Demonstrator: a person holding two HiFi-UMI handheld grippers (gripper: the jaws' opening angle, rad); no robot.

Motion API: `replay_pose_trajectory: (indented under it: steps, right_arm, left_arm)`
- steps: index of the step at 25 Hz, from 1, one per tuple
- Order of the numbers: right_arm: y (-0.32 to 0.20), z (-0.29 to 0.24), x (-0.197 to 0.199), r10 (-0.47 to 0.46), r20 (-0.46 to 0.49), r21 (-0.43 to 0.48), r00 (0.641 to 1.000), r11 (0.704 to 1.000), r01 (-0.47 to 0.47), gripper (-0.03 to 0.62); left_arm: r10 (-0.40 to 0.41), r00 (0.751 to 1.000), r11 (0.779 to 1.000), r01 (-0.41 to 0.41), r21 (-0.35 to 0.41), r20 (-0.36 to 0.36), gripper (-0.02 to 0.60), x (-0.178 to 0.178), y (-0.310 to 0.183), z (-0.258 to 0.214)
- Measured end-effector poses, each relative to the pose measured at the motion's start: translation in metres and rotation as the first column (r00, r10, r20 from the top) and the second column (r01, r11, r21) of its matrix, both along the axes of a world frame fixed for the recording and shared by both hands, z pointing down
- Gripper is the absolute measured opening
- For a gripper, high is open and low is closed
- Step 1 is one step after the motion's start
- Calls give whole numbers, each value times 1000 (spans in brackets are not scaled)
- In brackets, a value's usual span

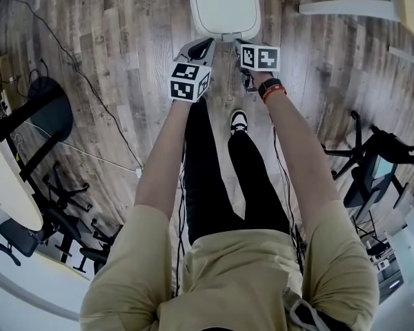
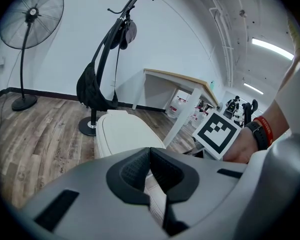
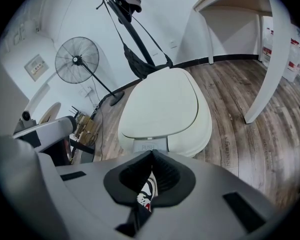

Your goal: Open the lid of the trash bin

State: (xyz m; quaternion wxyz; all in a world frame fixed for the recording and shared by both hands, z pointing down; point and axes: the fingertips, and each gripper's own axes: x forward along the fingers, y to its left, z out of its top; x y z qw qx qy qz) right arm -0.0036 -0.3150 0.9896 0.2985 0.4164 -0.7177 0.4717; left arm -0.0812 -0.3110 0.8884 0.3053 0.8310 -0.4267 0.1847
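A person is standing over one white bin [image 1: 224,5] on a wooden floor [image 1: 124,40], holding two grippers side by side at its near edge. The left gripper [image 2: 150,151] is hovering just short of the bin's near-left rim, its jaws clenched on nothing. The right gripper [image 3: 151,154] is also clamped empty and is pointing at the single push tab [image 3: 149,145] just ahead of its tips; no view is showing whether either gripper is touching the bin. The lid [image 3: 162,104] is lying shut and flat. One shoe [image 1: 239,121] is showing behind the grippers, near the bin's base. Open floorboards are running along both sides of the bin. One fan [image 3: 76,60] and one coat stand [image 2: 97,84] are standing beyond it by the wall, and a white counter [image 3: 272,54] is bounding the right side.
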Motion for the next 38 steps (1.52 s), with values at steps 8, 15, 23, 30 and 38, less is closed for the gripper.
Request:
replay_pose_trajectory:
  steps: [8, 15, 23, 30, 38]
  right_arm:
    - [1, 1, 1, -28, -9, 4, 1000, 1000, 28, 11]
    - [0, 3, -1, -36, -9, 10, 999, 999, 36, 11]
    - [-2, 0, -1, -55, -12, 16, 998, 998, 55, 11]
    - [-6, -59, 6, -70, -16, 89, 997, 993, 72, 11]
    - [16, -167, 15, -89, -5, 148, 996, 985, 88, 11]
  left_arm:
    - [8, 1000, 1000, -8, -1, 8, 23, 0, -2, 0]
    - [5, 1000, 1000, -5, -5, 8, 25, -3, -1, 2]
    - [9, 1000, 1000, -9, -6, 8, 23, -4, 1, 1]
    - [-22, 999, 999, 23, -34, 37, 25, -20, 17, -35]
    - [-62, 997, 998, 63, -12, 40, 23, -23, 40, -130]
